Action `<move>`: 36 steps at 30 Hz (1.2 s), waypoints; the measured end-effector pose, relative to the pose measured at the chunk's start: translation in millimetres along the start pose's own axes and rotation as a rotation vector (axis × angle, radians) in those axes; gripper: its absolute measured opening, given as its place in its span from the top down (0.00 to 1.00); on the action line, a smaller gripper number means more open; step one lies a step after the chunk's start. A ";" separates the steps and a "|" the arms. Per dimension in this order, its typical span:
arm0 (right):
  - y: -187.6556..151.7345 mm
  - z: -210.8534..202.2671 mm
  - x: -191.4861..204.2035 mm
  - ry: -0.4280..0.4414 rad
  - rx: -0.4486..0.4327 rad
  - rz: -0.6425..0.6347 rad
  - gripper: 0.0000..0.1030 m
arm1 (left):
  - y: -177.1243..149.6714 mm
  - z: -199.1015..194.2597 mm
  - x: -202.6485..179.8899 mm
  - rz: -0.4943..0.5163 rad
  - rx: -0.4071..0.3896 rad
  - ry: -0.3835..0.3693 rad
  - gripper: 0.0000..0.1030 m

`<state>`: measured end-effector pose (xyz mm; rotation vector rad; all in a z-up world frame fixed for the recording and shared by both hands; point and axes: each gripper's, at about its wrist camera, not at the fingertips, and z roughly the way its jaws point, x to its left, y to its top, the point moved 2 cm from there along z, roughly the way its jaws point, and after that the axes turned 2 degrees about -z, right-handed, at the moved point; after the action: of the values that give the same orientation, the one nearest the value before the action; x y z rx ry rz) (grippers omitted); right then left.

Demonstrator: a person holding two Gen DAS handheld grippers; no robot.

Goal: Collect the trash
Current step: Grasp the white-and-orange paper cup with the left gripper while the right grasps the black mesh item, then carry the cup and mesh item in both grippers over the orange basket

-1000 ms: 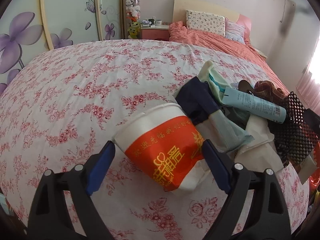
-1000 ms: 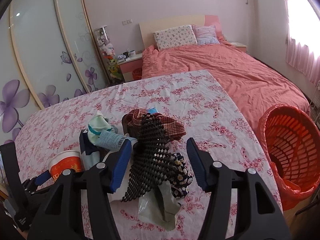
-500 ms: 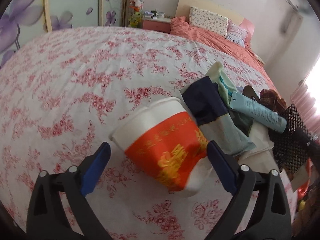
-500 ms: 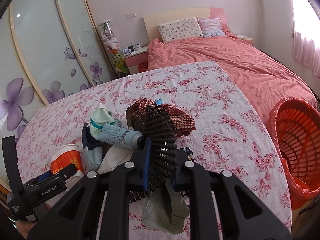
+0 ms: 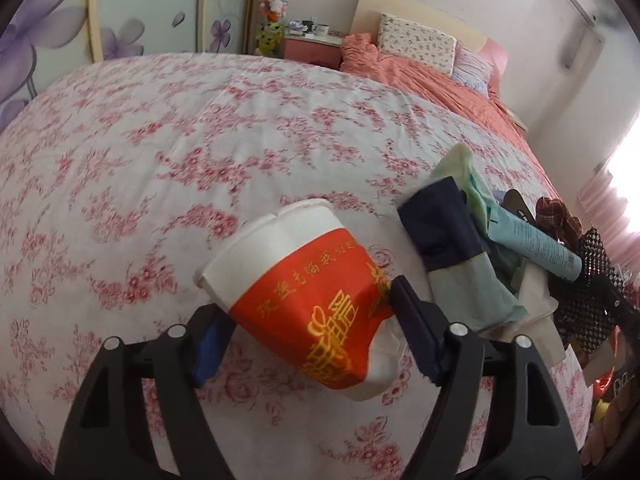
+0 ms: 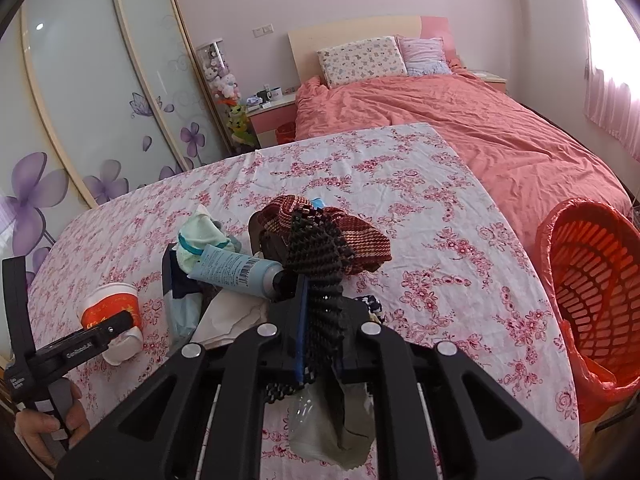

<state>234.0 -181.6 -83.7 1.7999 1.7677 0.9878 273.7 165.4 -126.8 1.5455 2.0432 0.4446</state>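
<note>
In the left wrist view the left gripper has its blue-padded jaws pressed on a crumpled paper cup, white with an orange band of yellow Chinese characters I cannot read; it sits at centre on the floral tablecloth, the rest of the litter heaped toward 3 o'clock. In the right wrist view the right gripper is clamped narrow on a sheet of black mesh packing at centre, with a pale blue tube bearing a barcode at 9 o'clock and the orange waste basket at 3 o'clock. Both pieces look grasped, so the pickup step is in hand; next each needs lifting clear and carrying to the basket. The left tool's side reads "GenRobot.AI".
</note>
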 end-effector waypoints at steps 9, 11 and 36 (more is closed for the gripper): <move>0.4 -1.4 1.1 0.011 0.000 -0.005 0.94 | 5.4 8.5 -8.9 0.010 -0.005 -0.021 0.56; 1.9 -3.3 0.6 0.019 -0.003 0.003 0.95 | 6.9 10.7 -10.0 0.027 -0.006 -0.014 0.67; 21.1 -13.1 -18.8 0.096 -0.047 0.034 0.95 | 19.0 -53.5 -59.9 0.175 -0.129 -0.018 0.67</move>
<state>239.8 -204.3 -63.2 1.7858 1.7605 1.1376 268.7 116.7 -60.4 1.6491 1.8355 0.6142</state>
